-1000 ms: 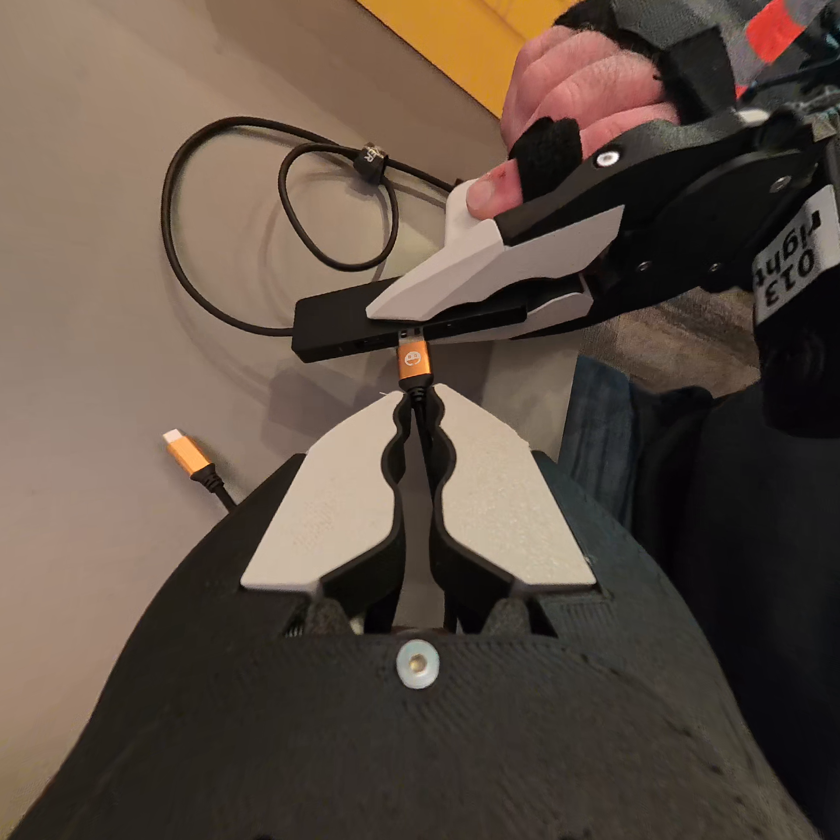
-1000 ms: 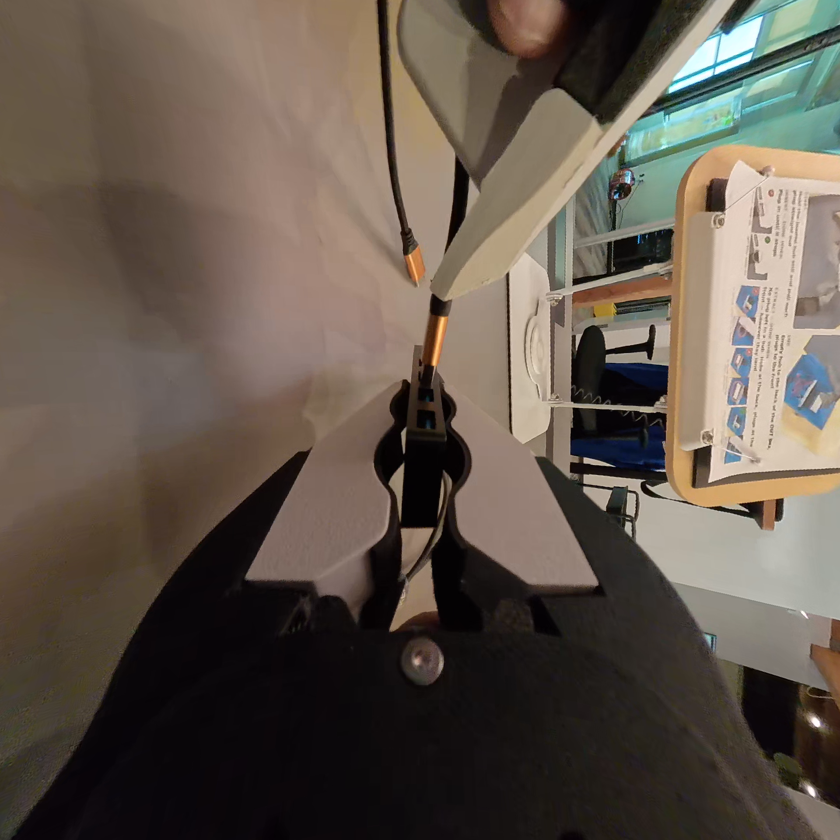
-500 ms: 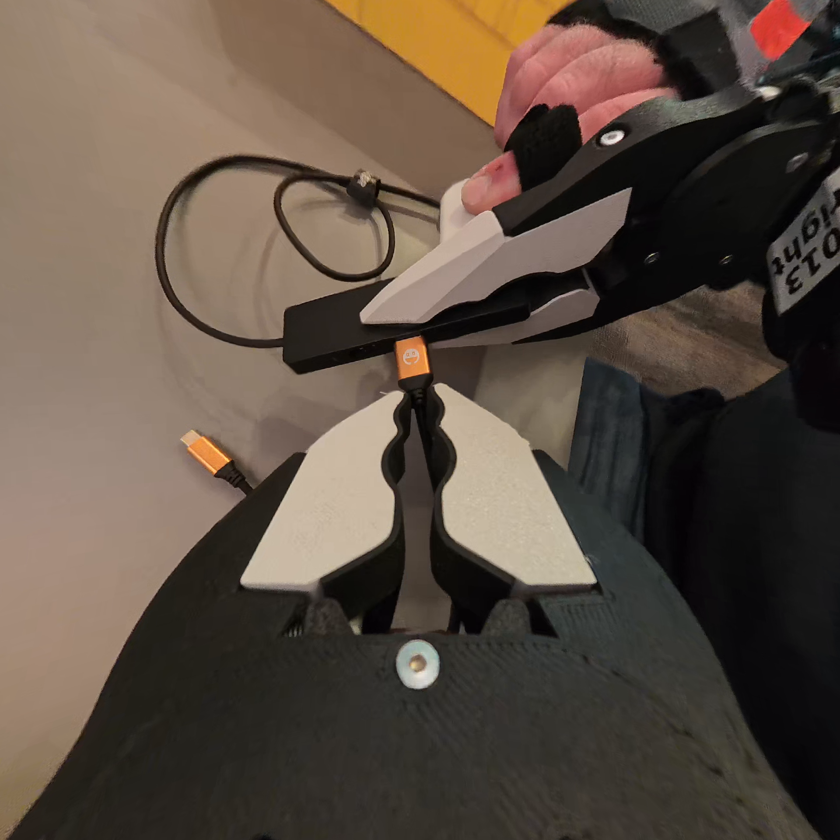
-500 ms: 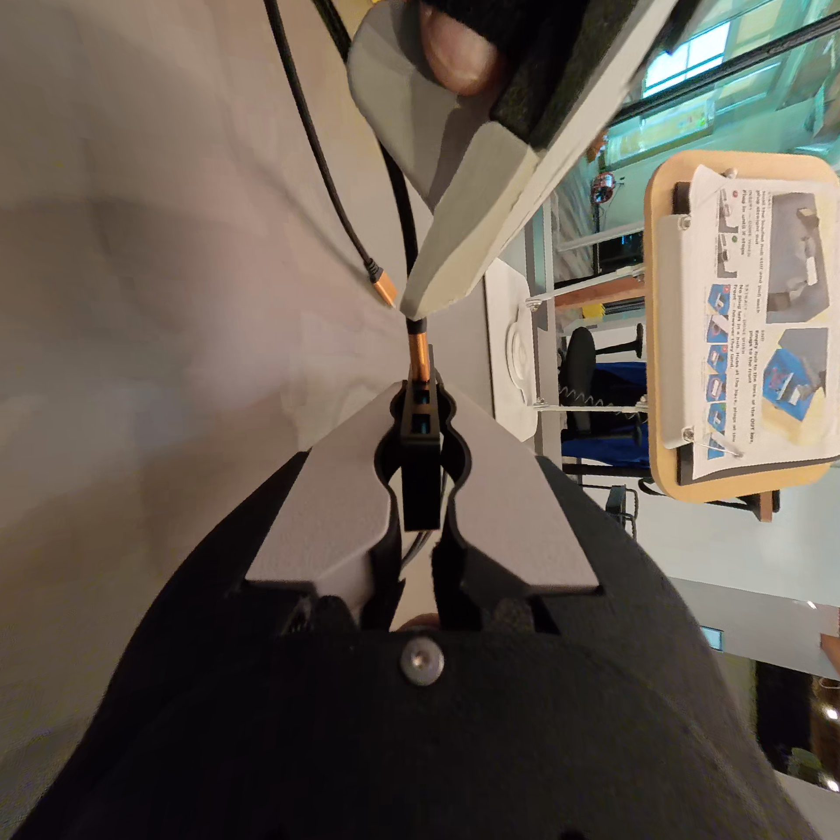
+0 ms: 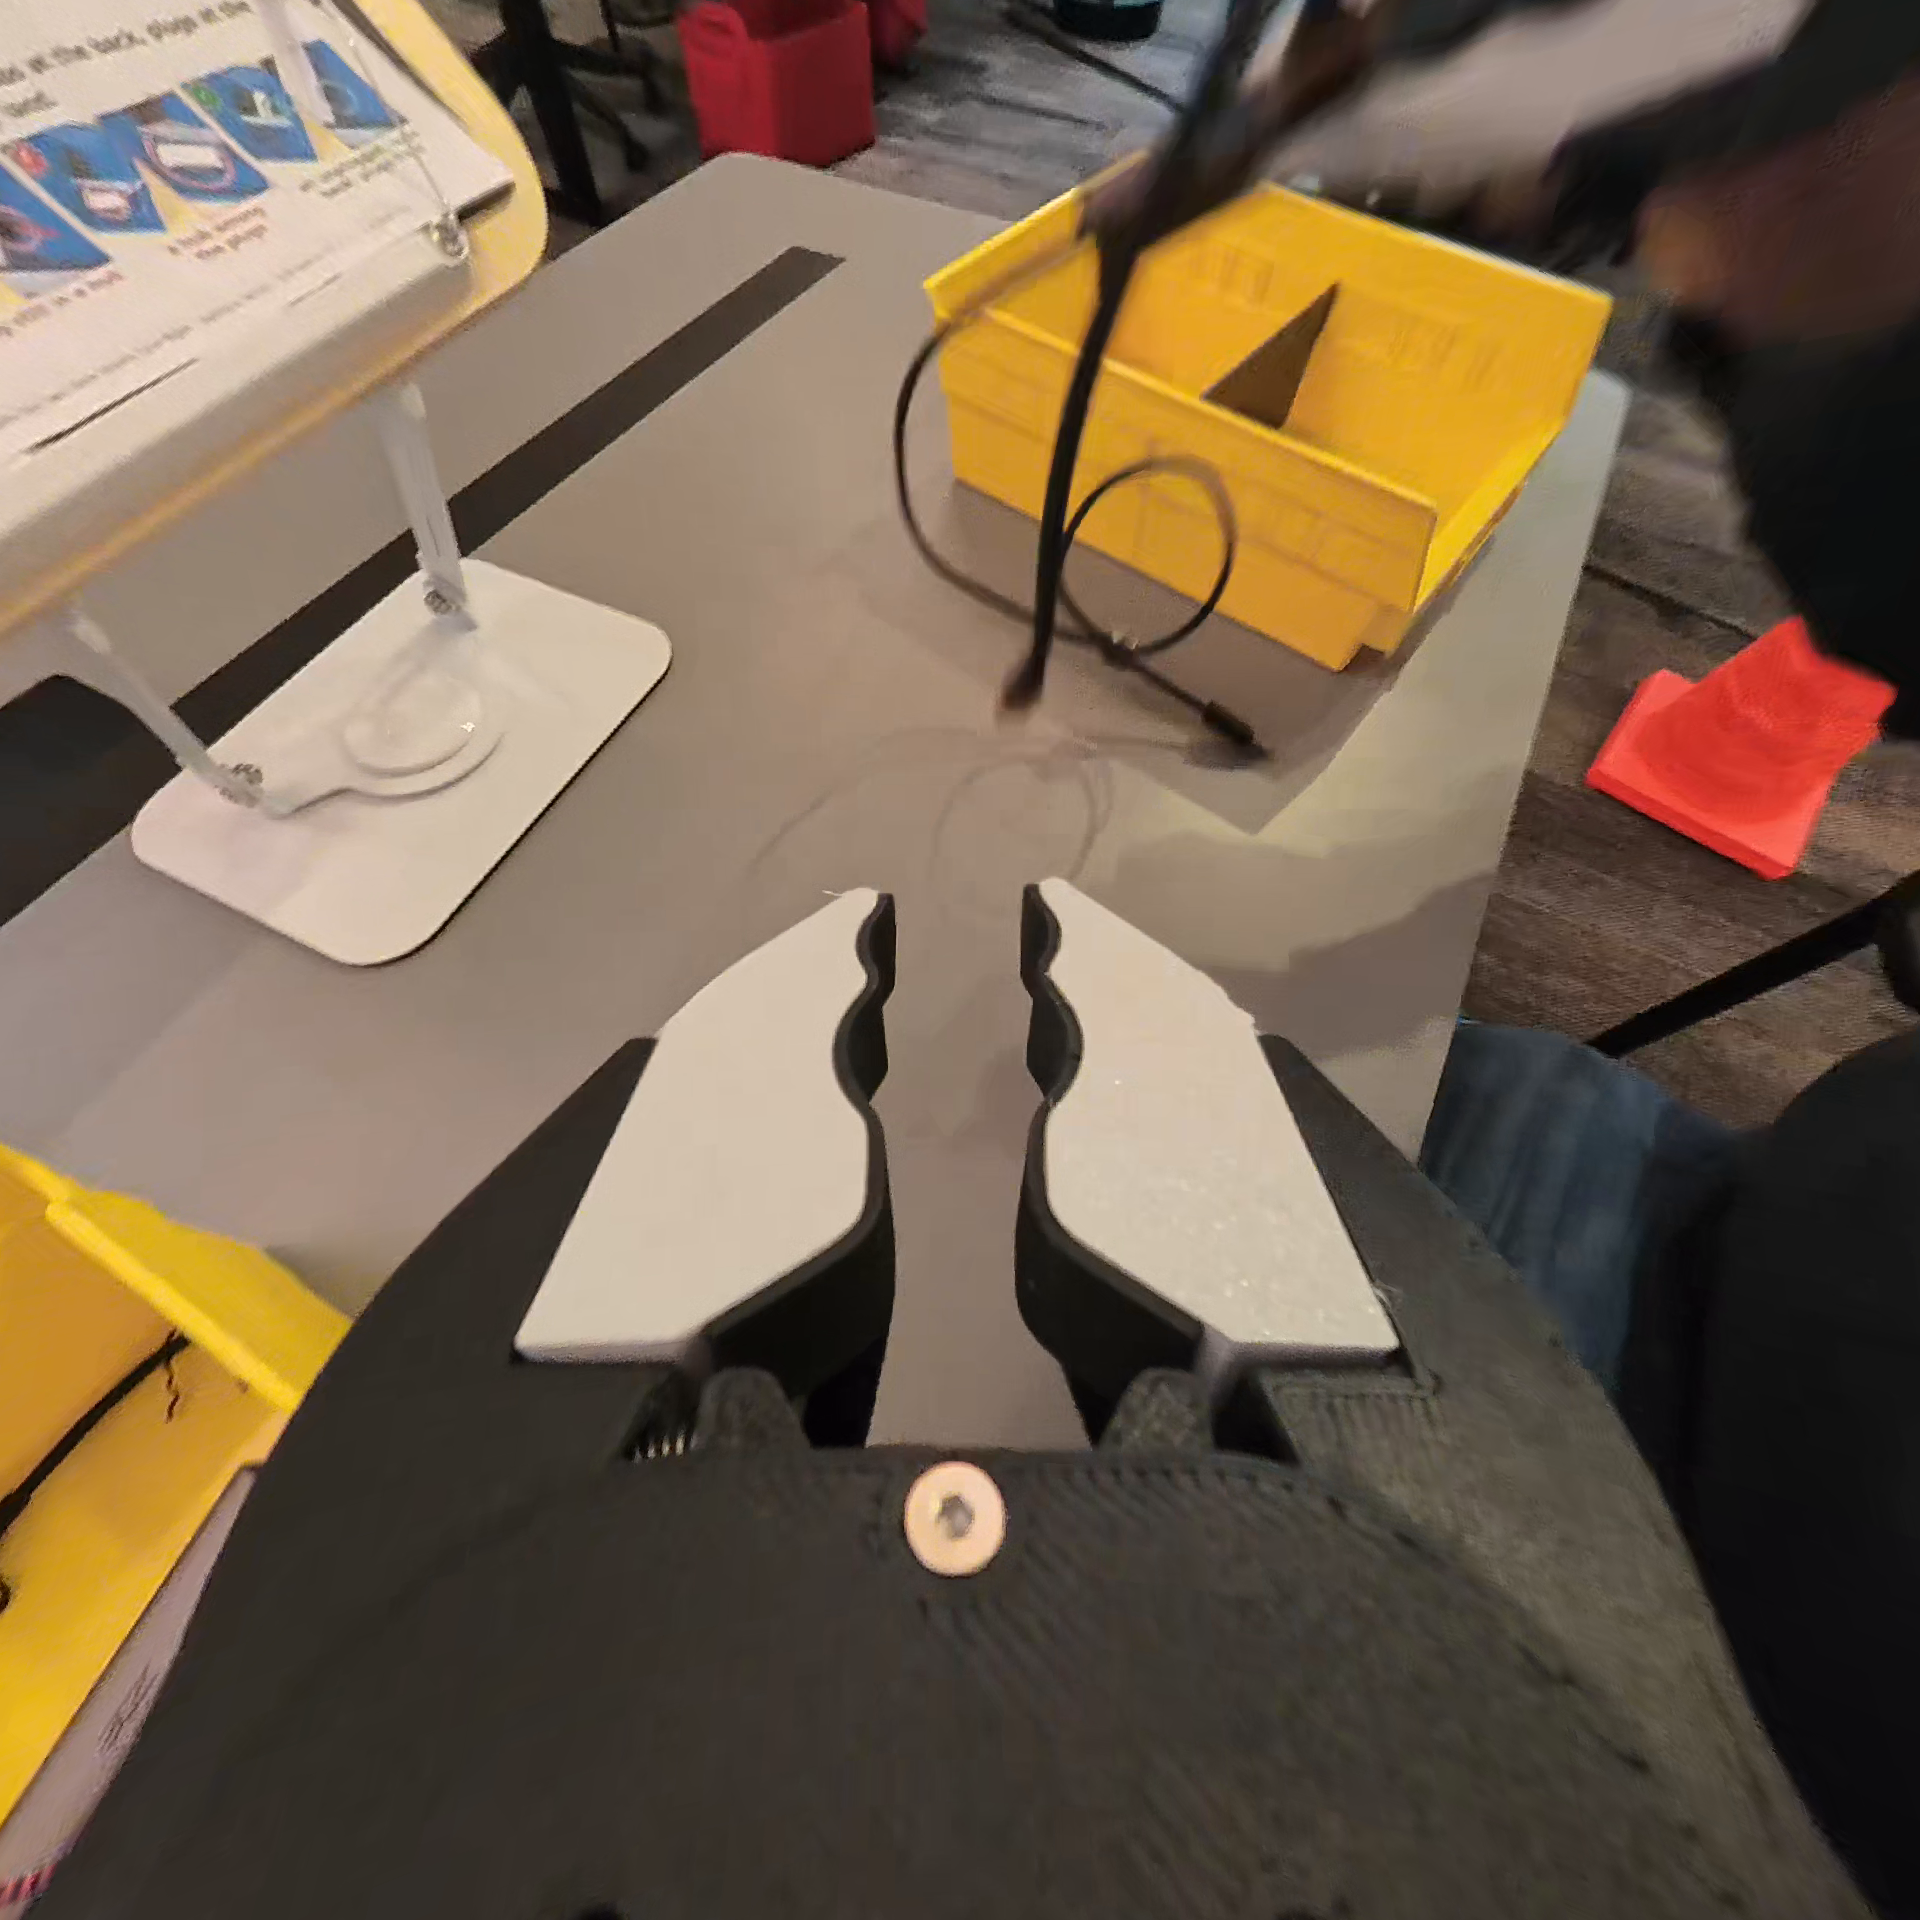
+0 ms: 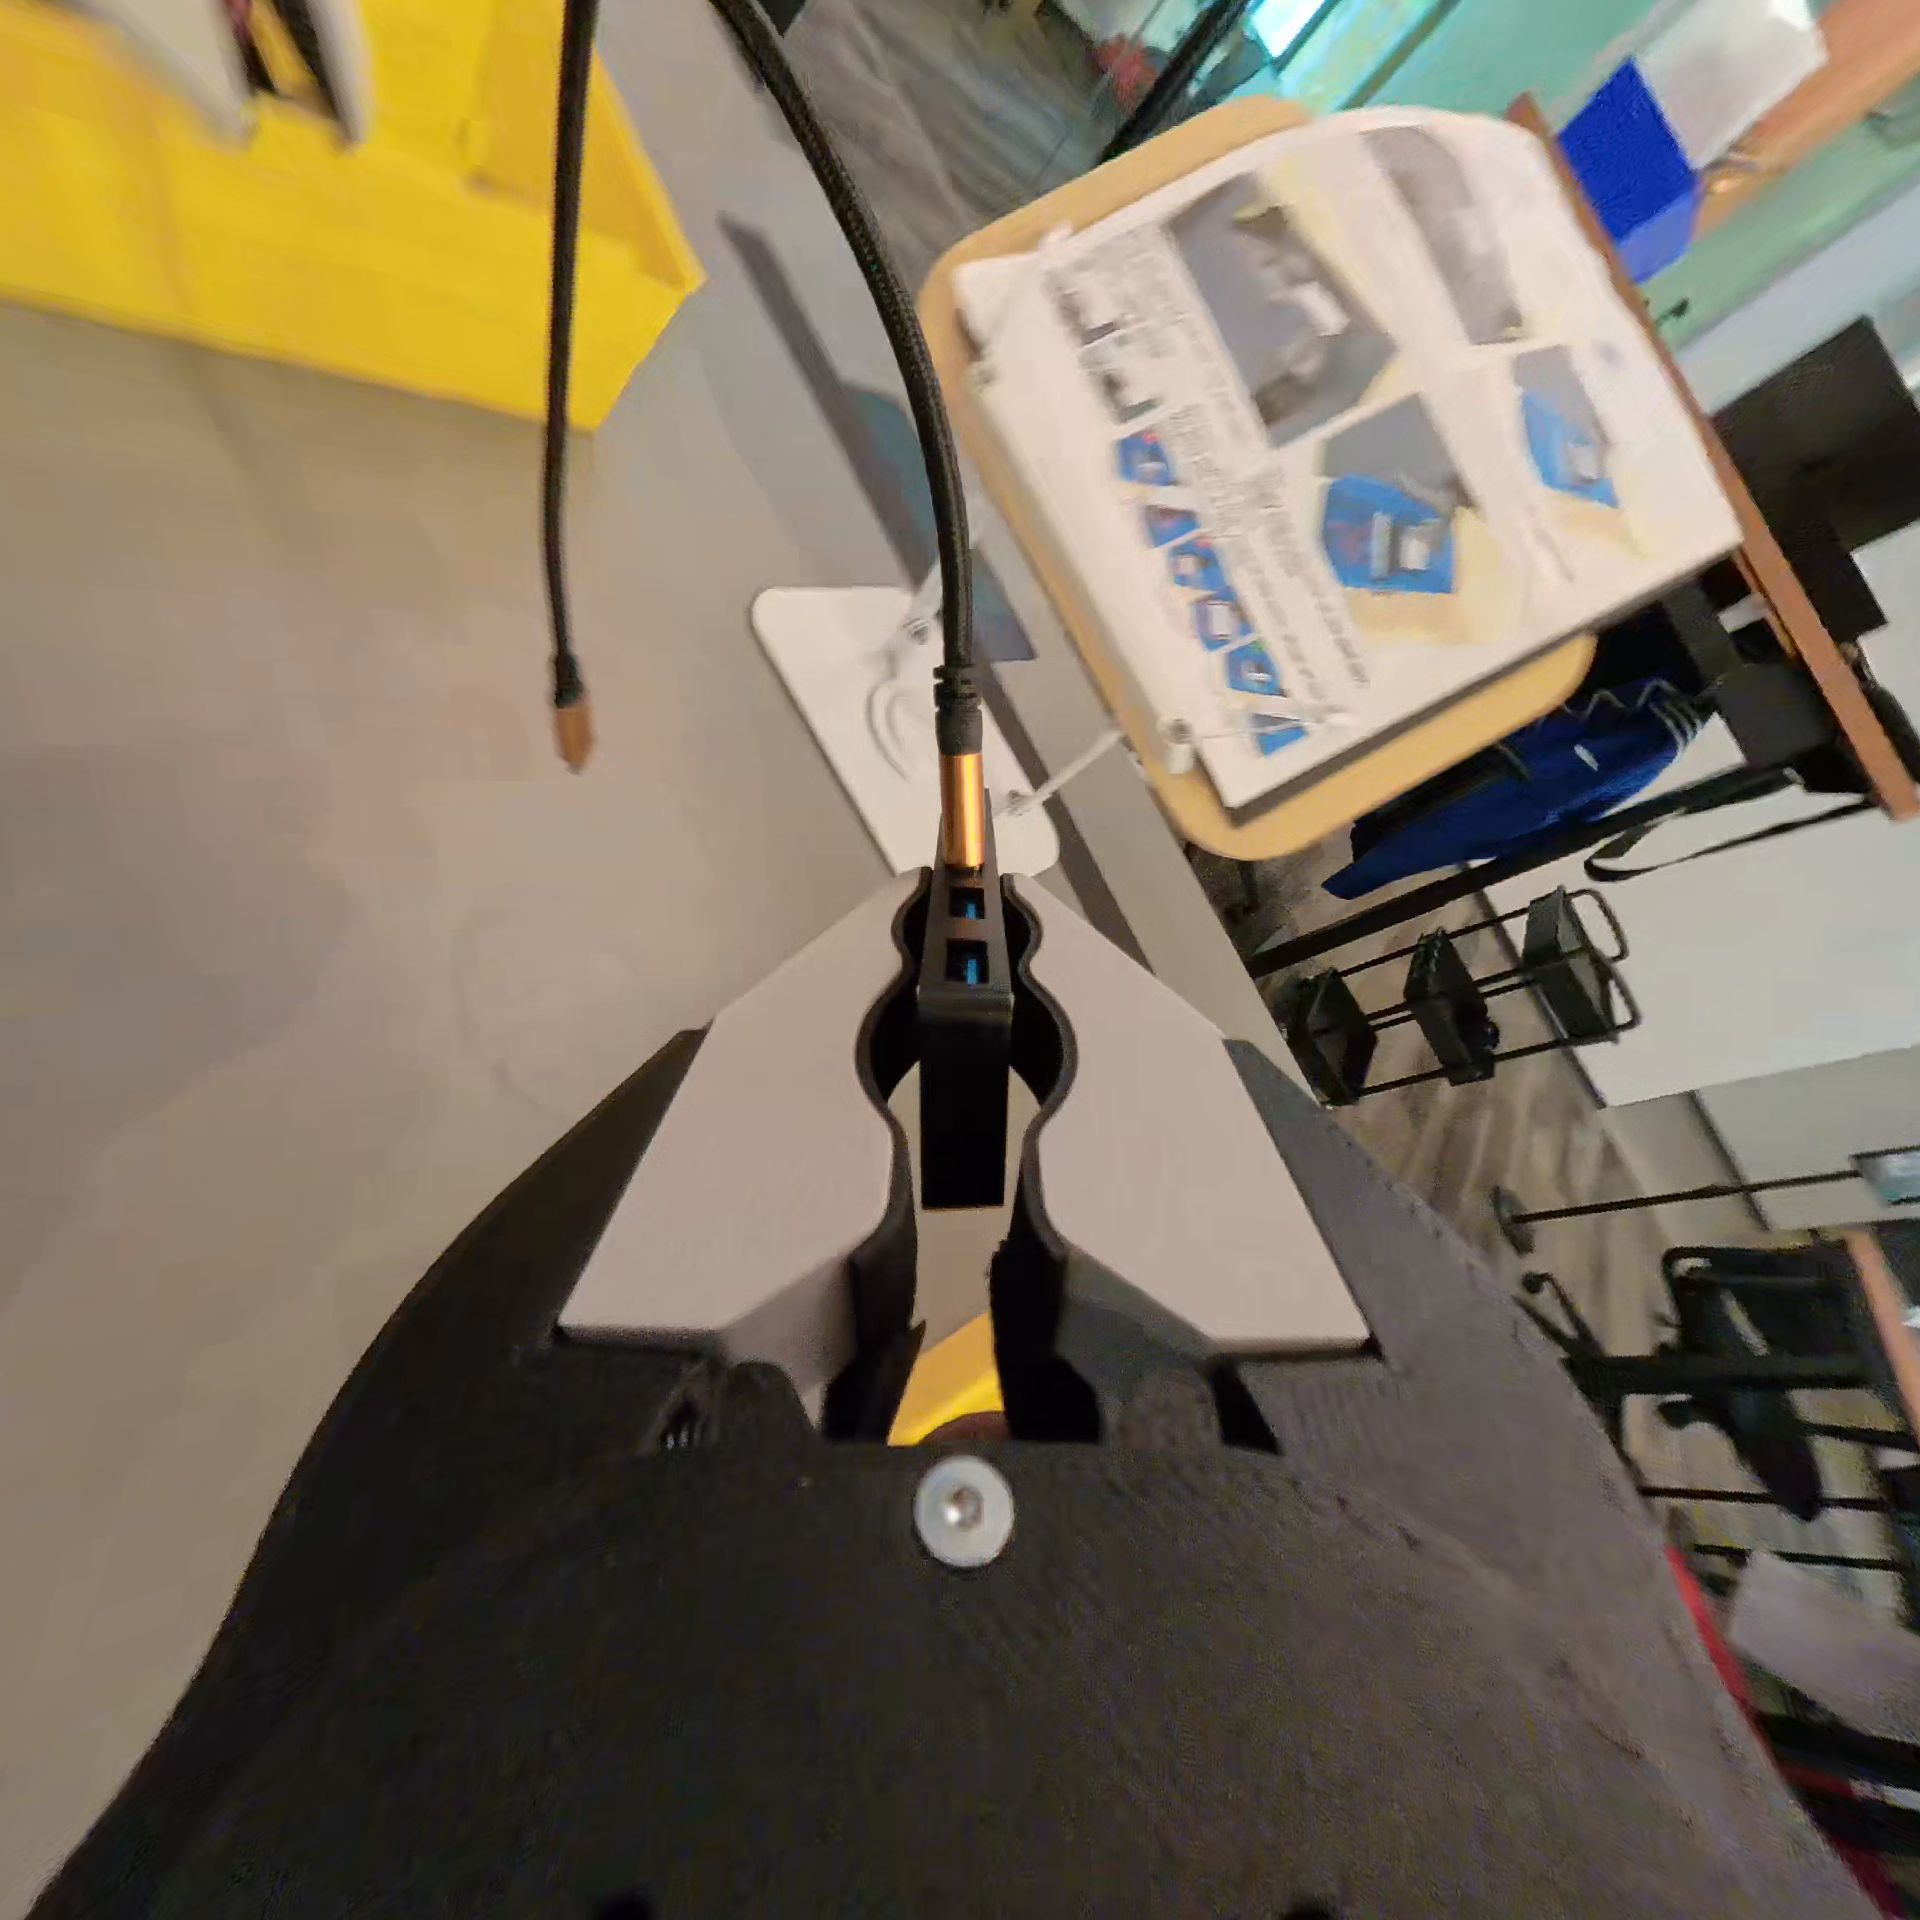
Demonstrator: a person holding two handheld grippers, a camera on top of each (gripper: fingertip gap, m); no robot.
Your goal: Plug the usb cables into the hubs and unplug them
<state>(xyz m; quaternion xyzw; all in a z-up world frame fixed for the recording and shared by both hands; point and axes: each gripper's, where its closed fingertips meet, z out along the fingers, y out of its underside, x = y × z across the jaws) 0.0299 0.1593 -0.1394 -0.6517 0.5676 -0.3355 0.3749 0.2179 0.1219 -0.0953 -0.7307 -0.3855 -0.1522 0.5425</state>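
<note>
Only right tongs clamp the hub; left tongs gape apart.

The black hub is standing edge-on, its two blue ports facing up, well above the grey table. An orange-sleeved plug is sitting in the hub's far end, its braided black cable arching up and away. The cable's other orange plug is dangling free left of the hub.
</note>
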